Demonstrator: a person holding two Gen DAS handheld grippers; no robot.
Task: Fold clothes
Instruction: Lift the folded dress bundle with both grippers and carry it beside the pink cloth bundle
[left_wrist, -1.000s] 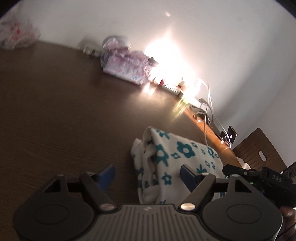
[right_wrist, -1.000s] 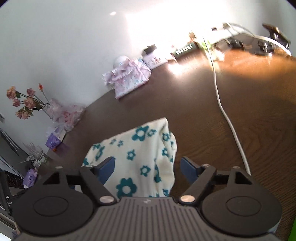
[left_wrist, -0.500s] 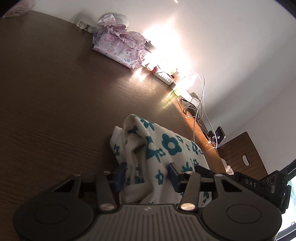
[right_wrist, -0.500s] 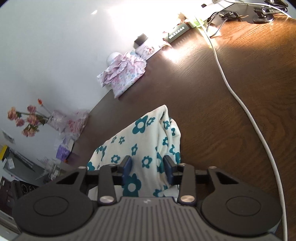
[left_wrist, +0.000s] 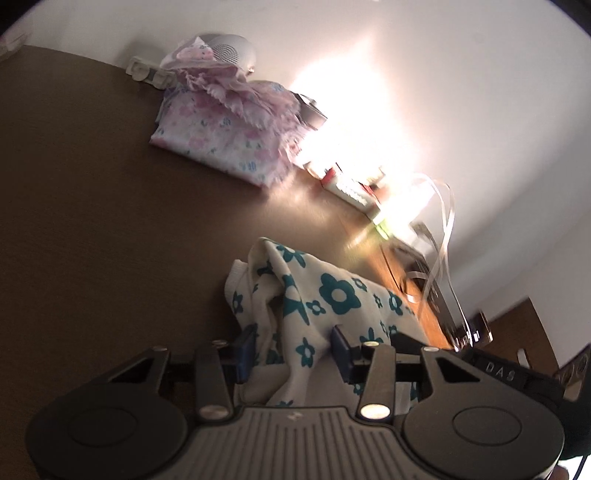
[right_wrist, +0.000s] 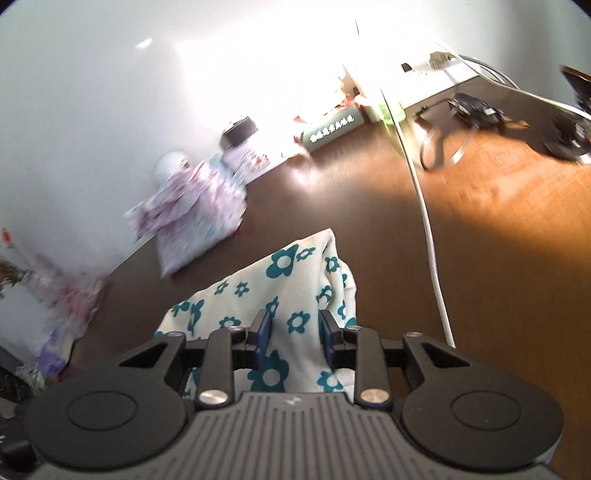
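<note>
A folded cream garment with teal flowers (left_wrist: 340, 291) lies bunched on the dark wooden table (left_wrist: 92, 240). My left gripper (left_wrist: 291, 350) has its blue pads pressed on the garment's left end, and its jaws are closing. In the right wrist view the same garment (right_wrist: 284, 266) runs forward from my right gripper (right_wrist: 295, 332). That gripper's pads pinch the right end, and its jaws are closing too. The garment's near edge is hidden under both gripper bodies.
A stack of folded pink floral clothes (left_wrist: 221, 129) (right_wrist: 192, 218) sits at the back by the wall. A white cable (right_wrist: 424, 221), a power strip (right_wrist: 436, 77) and small gadgets crowd the sunlit right side. A wooden chair back (left_wrist: 532, 325) stands past the table's edge.
Both grippers went from wide open around the garment's ends to clamped on it. They have moved with it across the table toward the pink stack, which looks larger now.
</note>
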